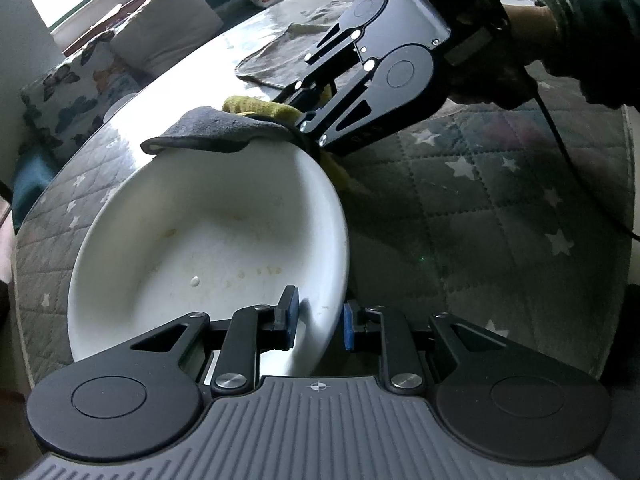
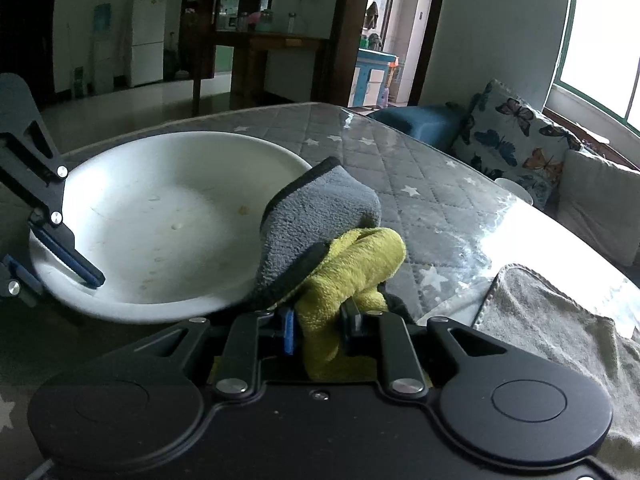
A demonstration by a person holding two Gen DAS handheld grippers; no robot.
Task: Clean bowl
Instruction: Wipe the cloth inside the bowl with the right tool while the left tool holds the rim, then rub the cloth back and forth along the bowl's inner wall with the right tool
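Bowl pinched on one side, cloth draped over the other

Your left gripper (image 1: 318, 322) has its 2 blue pads closed most of the way onto the near rim of the white bowl (image 1: 208, 236), one pad inside and one outside, and the bowl sits tilted on the star-quilted table (image 1: 480, 208) with a few yellowish specks and a droplet on its inside. Your right gripper (image 2: 320, 326) is clamped on a yellow-and-grey cloth (image 2: 332, 232), jaws nearly together with the yellow part bunched between them, while the grey part hangs over the bowl's rim on the side away from the left gripper. A second grey towel (image 2: 552, 320) lies flat on the table, just beside your right gripper. You can see a hand (image 1: 532, 24) and dark sleeve behind the right gripper.
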